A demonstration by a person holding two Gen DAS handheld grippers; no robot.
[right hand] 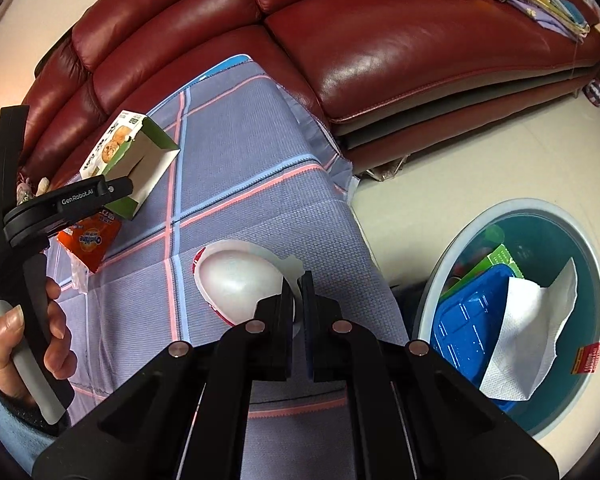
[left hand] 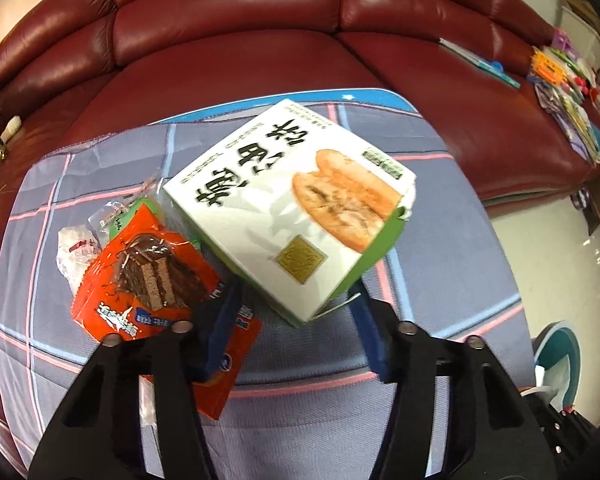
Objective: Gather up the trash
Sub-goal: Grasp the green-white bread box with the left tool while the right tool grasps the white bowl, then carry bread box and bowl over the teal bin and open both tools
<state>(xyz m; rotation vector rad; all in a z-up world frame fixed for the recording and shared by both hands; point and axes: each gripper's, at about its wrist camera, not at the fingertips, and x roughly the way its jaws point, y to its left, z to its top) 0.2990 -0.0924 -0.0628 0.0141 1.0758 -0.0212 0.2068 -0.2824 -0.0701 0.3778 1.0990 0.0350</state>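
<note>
Left wrist view: the left gripper [left hand: 296, 320], jaws wide and holding nothing, hovers between an orange chocolate-cake snack wrapper [left hand: 148, 276] and an open white-and-green cardboard biscuit box [left hand: 296, 204]. The right gripper [right hand: 298, 300] pinches a white foam bowl [right hand: 236, 280] by its rim; lift it level, swinging right across clear floor to the teal round bin [right hand: 540, 240].

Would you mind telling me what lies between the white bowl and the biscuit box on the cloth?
Only bare checked cloth lies between the white bowl and the biscuit box, as the right wrist view shows.
</note>
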